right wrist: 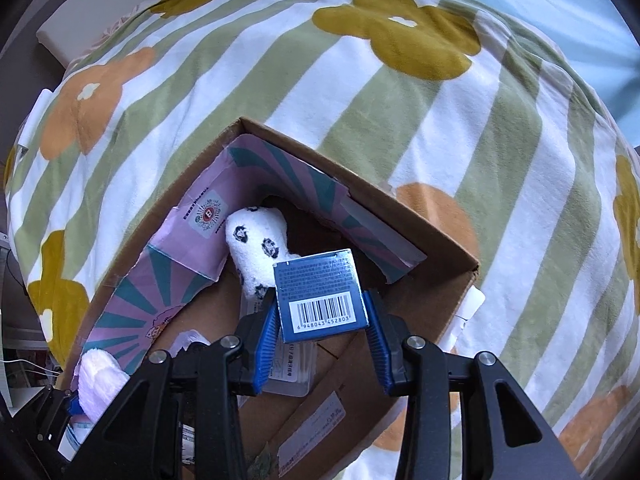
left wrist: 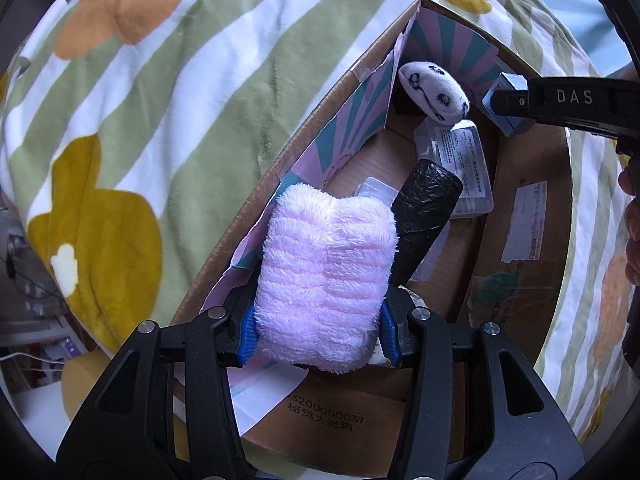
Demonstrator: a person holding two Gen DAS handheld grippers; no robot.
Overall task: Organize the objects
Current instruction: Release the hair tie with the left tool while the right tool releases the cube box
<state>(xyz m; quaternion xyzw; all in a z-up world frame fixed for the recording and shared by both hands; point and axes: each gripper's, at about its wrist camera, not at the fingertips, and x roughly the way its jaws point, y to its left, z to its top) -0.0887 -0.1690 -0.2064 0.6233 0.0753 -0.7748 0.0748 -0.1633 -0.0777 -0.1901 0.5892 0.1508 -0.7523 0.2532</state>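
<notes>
You are clamping the left gripper [left wrist: 318, 332] on the pink towel [left wrist: 326, 276] at the cardboard box's [left wrist: 304, 128] near-left wall, and the right gripper [right wrist: 322, 330] on the blue carton [right wrist: 320, 292] farther right; spotted sock [left wrist: 434, 92] and black roll [left wrist: 424, 204] already lying inside.

Inventory as I read it from both wrist views:

- Pink fluffy towel [left wrist: 326, 276]: rolled, plush, ribbed; lower centre of the left view, pinched between my left tongs [left wrist: 320, 334] over the cardboard box [left wrist: 304, 148].
- Blue carton [right wrist: 322, 294]: small, barcode face toward the lens, upright; centre of the right view, between my right tongs [right wrist: 324, 344], whose left pad touches it while the right pad stands slightly off.
- White spotted sock [right wrist: 256, 248]: rolled, lying in the box's far corner.
- Black wrapped roll [left wrist: 424, 208]: tilted, just right of the towel.
- Clear plastic case [left wrist: 460, 156]: flat on the box floor.
</notes>
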